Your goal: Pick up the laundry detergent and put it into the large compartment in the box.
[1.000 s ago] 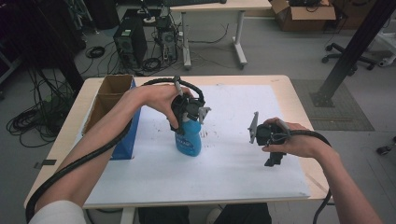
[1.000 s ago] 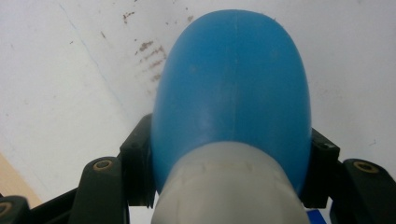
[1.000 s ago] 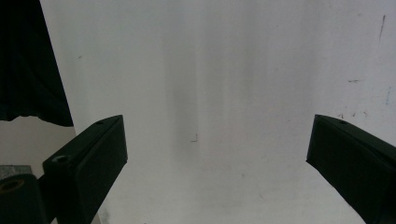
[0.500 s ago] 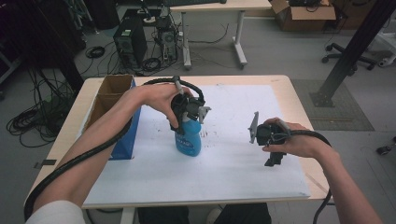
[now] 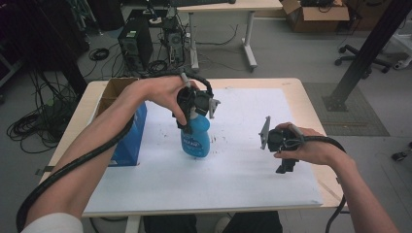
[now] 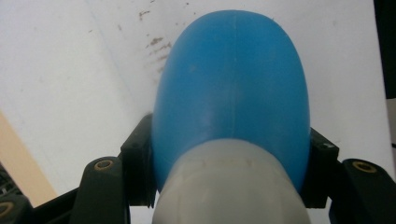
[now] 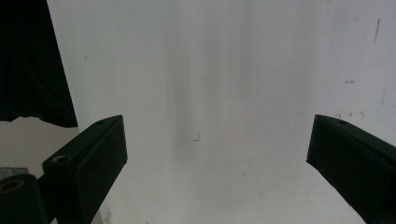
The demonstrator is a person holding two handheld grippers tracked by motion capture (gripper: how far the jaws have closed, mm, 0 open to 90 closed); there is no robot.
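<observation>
A blue spray bottle (image 5: 196,138) with a white collar hangs upright just above the white sheet (image 5: 233,174). My left gripper (image 5: 190,112) is shut on it just below the collar. In the left gripper view the black fingers (image 6: 137,161) press both sides of the blue body (image 6: 233,93), right under the white collar (image 6: 231,191). My right gripper (image 5: 285,166) is held over the right part of the sheet, pointing down and open. Between its jaws in the right gripper view (image 7: 217,149) there is nothing but bare white paper.
A blue box (image 5: 130,141) stands at the sheet's left edge, with an open cardboard box (image 5: 114,92) behind it. The sheet is speckled with small dark marks (image 5: 221,140) beside the bottle. Beyond the wooden table (image 5: 301,92) are computer towers, cables and another desk.
My left hand has risen a little and carried the blue bottle up with it. The right hand and its gripper have kept still.
</observation>
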